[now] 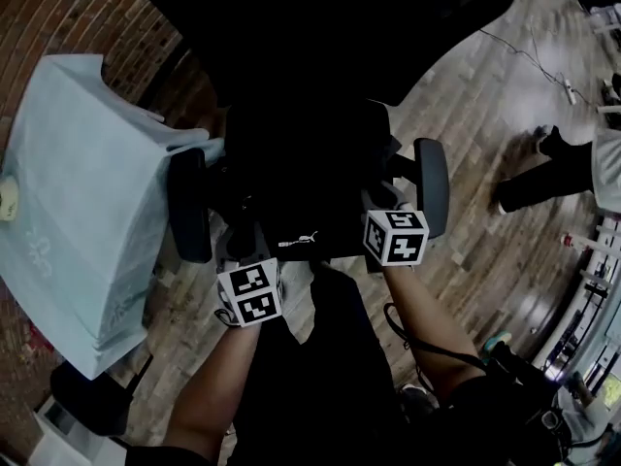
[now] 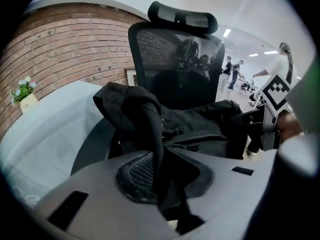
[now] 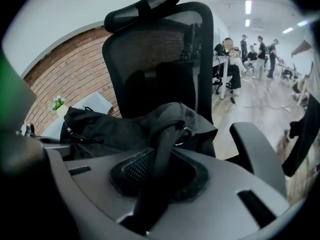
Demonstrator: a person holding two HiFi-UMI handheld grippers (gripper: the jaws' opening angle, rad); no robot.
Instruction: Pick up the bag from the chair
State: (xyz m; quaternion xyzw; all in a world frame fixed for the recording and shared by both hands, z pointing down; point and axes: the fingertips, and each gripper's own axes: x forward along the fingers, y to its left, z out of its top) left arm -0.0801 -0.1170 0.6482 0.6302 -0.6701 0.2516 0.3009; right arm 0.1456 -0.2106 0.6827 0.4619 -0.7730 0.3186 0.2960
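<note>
Bag: the black fabric bag (image 1: 303,187) lies on the seat of the black mesh-backed office chair (image 1: 432,190), between its two armrests; it is slumped and creased, with a zip pull showing on its near face in the left gripper view.
Left gripper: the left gripper (image 1: 245,258) is at the near left corner of the seat; in its own view the jaws (image 2: 160,184) are clamped on a black strap (image 2: 152,134) that rises from between them and arches over to the bag (image 2: 200,126).
Right gripper: the right gripper (image 1: 385,207) is at the near right corner of the seat, just inside the right armrest; its jaws (image 3: 157,176) are pressed onto a second black strap (image 3: 166,143) that runs up to a metal ring on the bag (image 3: 110,126).
Chair: the tall backrest (image 2: 175,59) with its headrest stands on the far side of the bag, upright (image 3: 155,49).
Left of chair: a table draped in pale blue cloth (image 1: 87,192) stands just beside the chair, with a small potted plant (image 2: 24,95) on it.
Surroundings: a red brick wall (image 2: 75,49) is on the far left; a wooden plank floor (image 1: 485,105) spreads to the right, where several people (image 3: 250,49) stand well apart from the chair.
</note>
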